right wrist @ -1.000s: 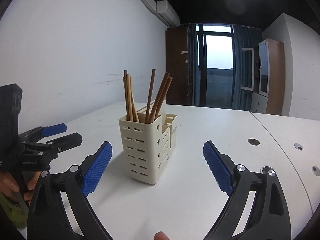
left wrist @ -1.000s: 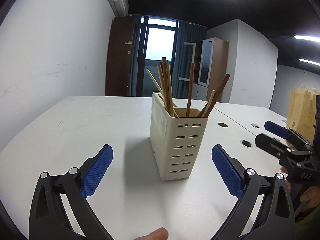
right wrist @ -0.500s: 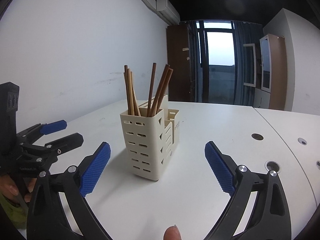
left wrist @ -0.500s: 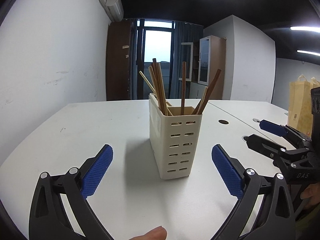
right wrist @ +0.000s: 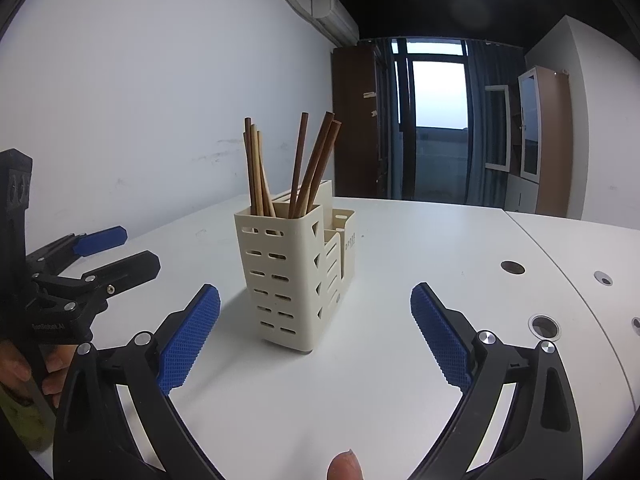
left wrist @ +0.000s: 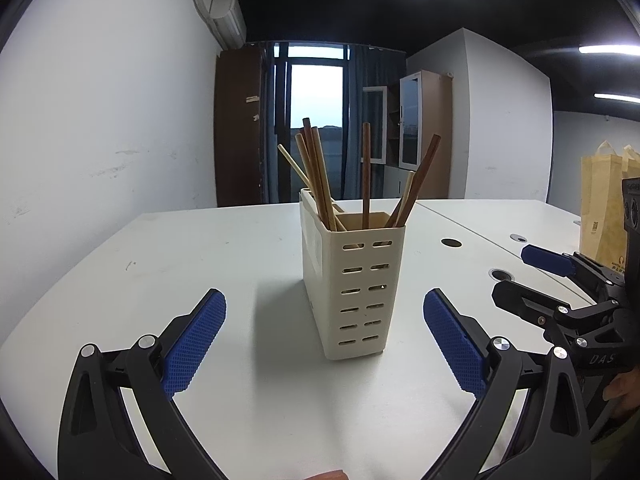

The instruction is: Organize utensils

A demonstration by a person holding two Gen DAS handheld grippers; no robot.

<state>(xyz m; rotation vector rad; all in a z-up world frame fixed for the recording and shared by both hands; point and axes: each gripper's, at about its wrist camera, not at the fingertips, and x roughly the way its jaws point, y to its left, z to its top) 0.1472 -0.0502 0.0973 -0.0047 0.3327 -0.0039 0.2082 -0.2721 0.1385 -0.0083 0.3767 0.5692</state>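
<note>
We find the cream slotted utensil holder (left wrist: pixel 354 280) standing upright on the white table (left wrist: pixel 180 264), with wooden chopsticks (left wrist: pixel 320 176) leaning loosely in its tall compartment. The lower side compartments (right wrist: pixel 344 244), seen from the right wrist view, show no contents we can make out. Our left gripper (left wrist: pixel 324 344) sits just in front of the holder, fingers spread wide and gripping nothing. Our right gripper (right wrist: pixel 316 336) faces the holder from its other side, fingers likewise spread and empty. Beyond the holder, to its right, stands a paper bag (left wrist: pixel 604 208).
</note>
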